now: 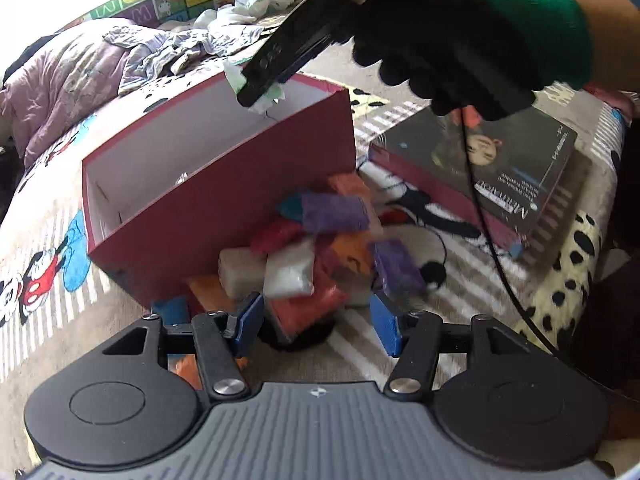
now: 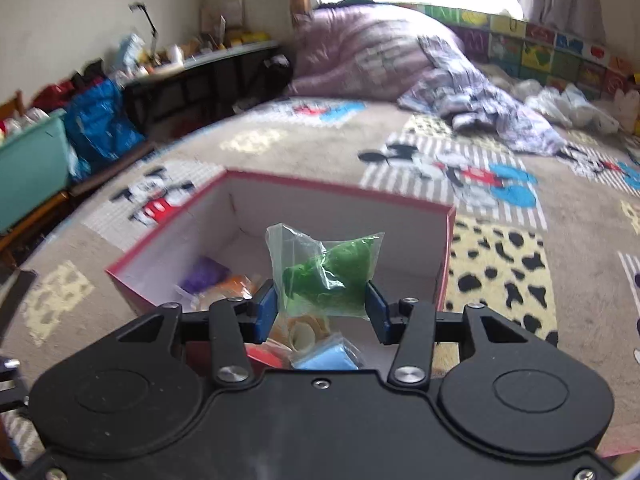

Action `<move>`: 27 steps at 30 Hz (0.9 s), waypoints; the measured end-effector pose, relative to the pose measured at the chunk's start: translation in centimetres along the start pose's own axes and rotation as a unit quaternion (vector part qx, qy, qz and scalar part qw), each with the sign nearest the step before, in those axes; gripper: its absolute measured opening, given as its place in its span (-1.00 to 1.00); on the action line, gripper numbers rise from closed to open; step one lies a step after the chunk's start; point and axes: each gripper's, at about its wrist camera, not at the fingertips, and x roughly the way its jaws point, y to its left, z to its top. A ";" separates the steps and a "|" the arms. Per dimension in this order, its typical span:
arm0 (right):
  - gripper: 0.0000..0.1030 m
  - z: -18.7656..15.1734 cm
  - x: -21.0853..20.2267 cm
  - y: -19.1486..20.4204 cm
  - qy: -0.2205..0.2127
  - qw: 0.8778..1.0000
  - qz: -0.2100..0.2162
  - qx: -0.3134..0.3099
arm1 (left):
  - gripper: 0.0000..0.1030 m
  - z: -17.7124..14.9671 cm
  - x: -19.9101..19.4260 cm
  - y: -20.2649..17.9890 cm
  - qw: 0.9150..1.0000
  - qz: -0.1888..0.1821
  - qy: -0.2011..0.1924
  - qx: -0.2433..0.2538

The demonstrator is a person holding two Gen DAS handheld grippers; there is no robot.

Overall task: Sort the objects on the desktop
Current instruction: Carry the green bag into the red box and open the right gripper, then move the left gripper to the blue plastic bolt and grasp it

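A red box (image 1: 224,208) with a white inside stands open on the patterned blanket. Against its near wall lies a heap of several bagged coloured blocks (image 1: 320,248). My left gripper (image 1: 318,322) is open just in front of the heap, nothing between its blue pads. A gloved hand carries my right gripper (image 1: 262,92) over the box's far corner. In the right wrist view this gripper (image 2: 322,308) is shut on a clear bag of green stuff (image 2: 326,274) above the box (image 2: 448,240). Purple, orange and blue bags (image 2: 326,358) lie inside.
A dark book (image 1: 492,168) on a red lid lies right of the box, with a black cable (image 1: 492,240) hanging across it. A crumpled quilt (image 2: 372,48) and clothes sit at the bed's far side. A cluttered shelf and a blue bag (image 2: 100,124) stand beyond the bed.
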 end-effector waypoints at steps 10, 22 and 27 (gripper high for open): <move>-0.05 -0.1 4.9 0.5 0.089 0.995 -0.036 0.015 | 0.11 -2.5 -0.5 1.8 1.000 0.006 0.012 -0.019; 0.29 0.0 -0.8 1.2 0.004 1.000 -0.020 -0.016 | 0.11 -3.6 -1.0 5.0 0.994 0.112 -0.015 -0.009; 0.33 -1.1 -5.2 2.6 -0.051 0.995 0.023 -0.088 | 0.11 -4.5 -1.0 8.0 0.991 0.127 -0.006 -0.051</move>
